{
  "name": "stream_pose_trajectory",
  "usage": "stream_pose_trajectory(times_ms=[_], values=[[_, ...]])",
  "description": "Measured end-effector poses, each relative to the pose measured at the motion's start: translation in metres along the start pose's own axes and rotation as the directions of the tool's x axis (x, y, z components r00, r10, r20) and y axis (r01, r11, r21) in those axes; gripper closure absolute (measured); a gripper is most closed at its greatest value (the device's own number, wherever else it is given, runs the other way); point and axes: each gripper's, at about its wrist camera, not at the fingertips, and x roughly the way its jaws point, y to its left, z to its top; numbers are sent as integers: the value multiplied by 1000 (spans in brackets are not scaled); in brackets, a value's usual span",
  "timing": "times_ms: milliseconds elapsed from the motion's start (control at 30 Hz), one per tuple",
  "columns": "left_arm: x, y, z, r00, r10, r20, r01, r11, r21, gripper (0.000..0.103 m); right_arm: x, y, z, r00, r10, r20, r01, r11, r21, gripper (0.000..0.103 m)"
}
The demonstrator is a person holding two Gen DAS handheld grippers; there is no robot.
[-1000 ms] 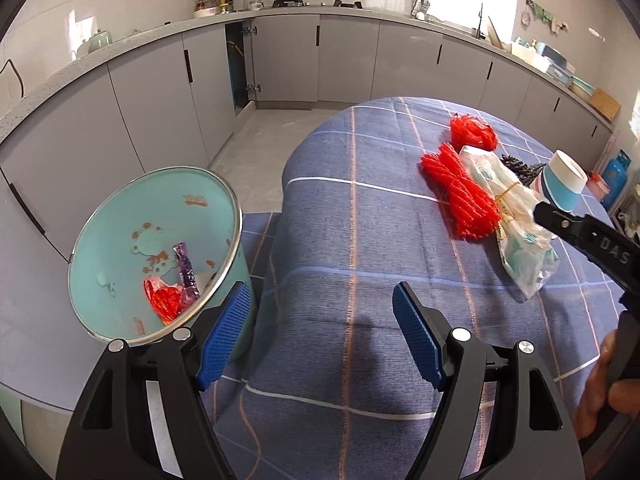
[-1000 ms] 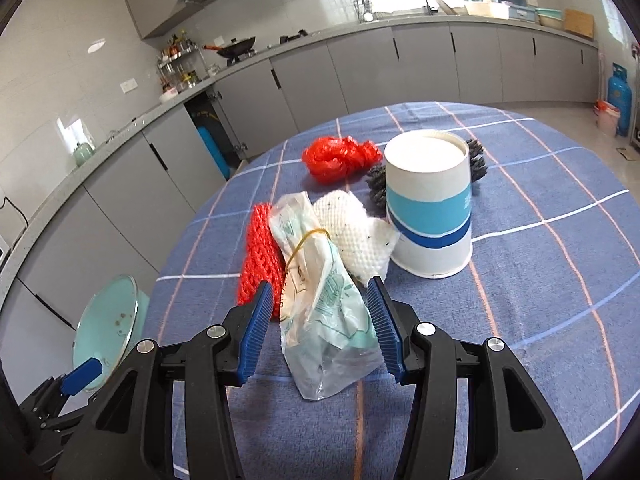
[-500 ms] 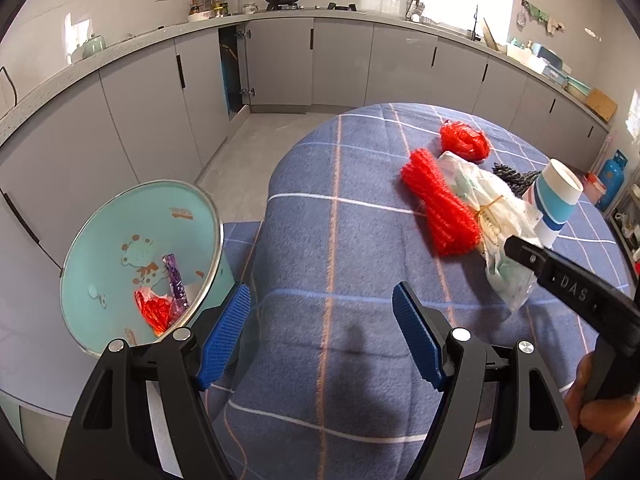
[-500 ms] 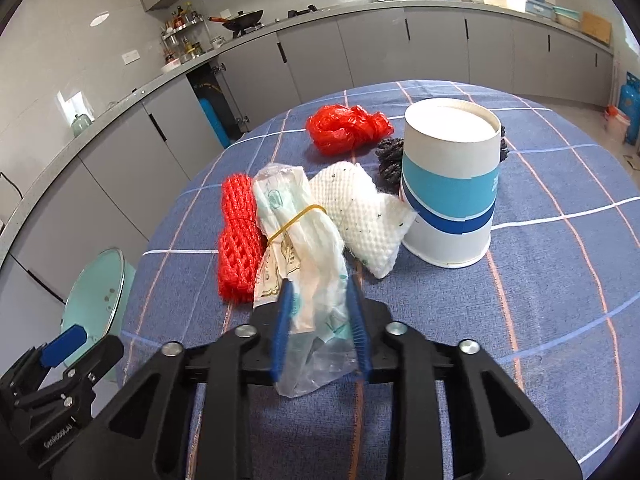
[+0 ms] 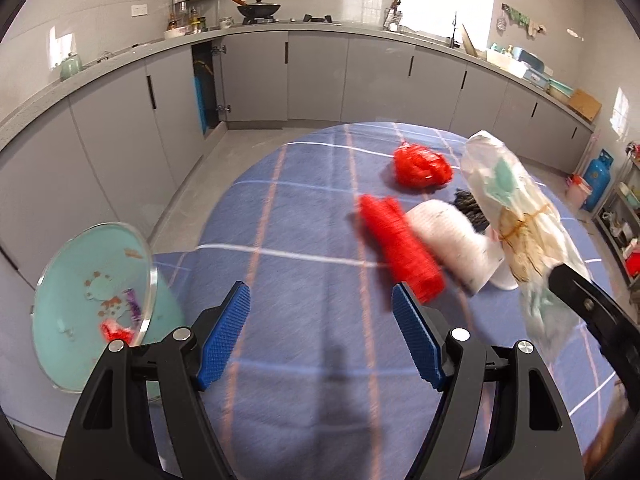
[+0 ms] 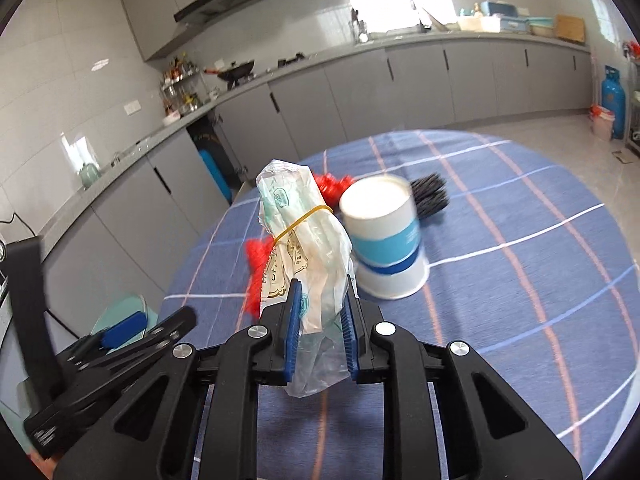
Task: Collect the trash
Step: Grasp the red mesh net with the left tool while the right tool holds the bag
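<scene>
Right gripper [image 6: 319, 322] clenched on lower end of plastic bag [image 6: 304, 240], bag lifted off table [image 6: 520, 280], standing up from pads. Bag looks light, soft, crinkly, slippery; rubber band [image 6: 303, 218] cinches middle, firmer hold likely there. Left gripper [image 5: 320, 336] spread wide, holds nothing, above table edge. Bin [image 5: 80, 308] low left of table, some trash inside. Cup [image 6: 384, 236], red netting [image 5: 400, 248] on table.
</scene>
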Motion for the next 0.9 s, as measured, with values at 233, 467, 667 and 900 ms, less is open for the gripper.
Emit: stream_pose_trajectory(times_ms=[233, 467, 667, 900], values=[[25, -32, 9, 1000, -23, -14, 22, 1000, -17, 31, -11, -18, 12, 998, -17, 60, 15, 999, 31, 83], [52, -52, 20, 999, 1, -40, -2, 1000, -26, 31, -21, -38, 35, 987, -65, 149, 55, 996, 71, 83], [71, -63, 20, 997, 7, -80, -9, 1000, -24, 31, 2, -69, 50, 977, -156, 142, 142, 984, 105, 83], [88, -60, 17, 990, -12, -138, 5, 999, -54, 54, 18, -92, 54, 977, -177, 117, 158, 975, 154, 83]])
